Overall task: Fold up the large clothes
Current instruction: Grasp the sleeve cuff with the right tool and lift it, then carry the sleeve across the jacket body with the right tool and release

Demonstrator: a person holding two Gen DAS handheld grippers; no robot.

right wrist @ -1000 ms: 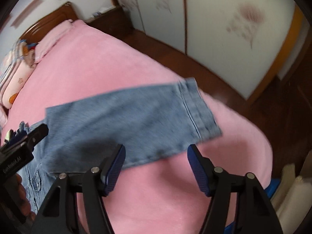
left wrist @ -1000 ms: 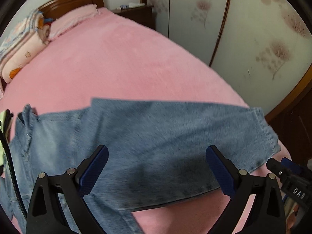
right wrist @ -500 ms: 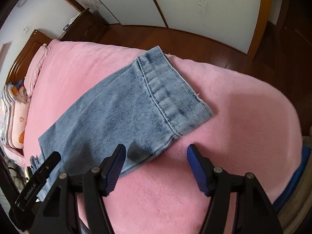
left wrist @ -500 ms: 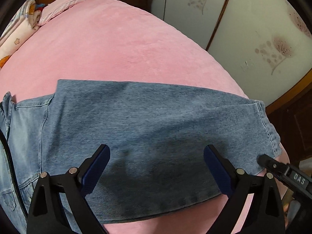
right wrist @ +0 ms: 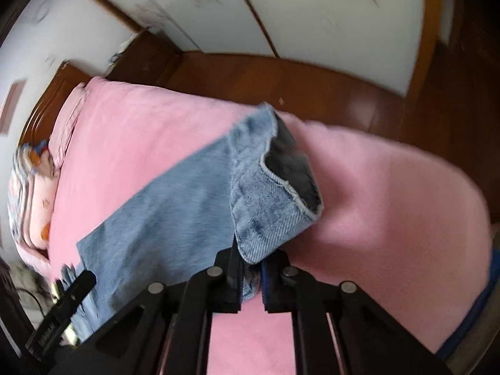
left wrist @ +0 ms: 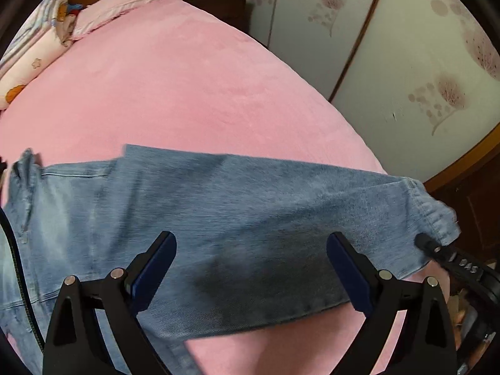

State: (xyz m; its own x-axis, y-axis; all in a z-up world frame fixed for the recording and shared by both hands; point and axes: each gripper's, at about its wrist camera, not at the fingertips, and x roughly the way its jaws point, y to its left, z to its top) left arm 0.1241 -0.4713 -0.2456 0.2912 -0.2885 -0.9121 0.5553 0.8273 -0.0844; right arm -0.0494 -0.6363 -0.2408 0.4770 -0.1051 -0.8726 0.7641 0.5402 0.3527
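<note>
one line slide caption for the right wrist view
Right gripper, jaws just closed, pinches the hem corner of the jeans on the pink bedspread.

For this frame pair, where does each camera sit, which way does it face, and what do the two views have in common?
Left wrist: sits on the left gripper, looking down along its open fingers at the mid-leg of the jeans on the pink bed; the right gripper's tip shows at the right edge.
Right wrist: sits on the right gripper, looking down at the lifted hem of the jeans, where its jaws have just been closing on the denim; the left gripper's tip shows at lower left.
Shared: jeans, bed, pillows, wardrobe doors.
</note>
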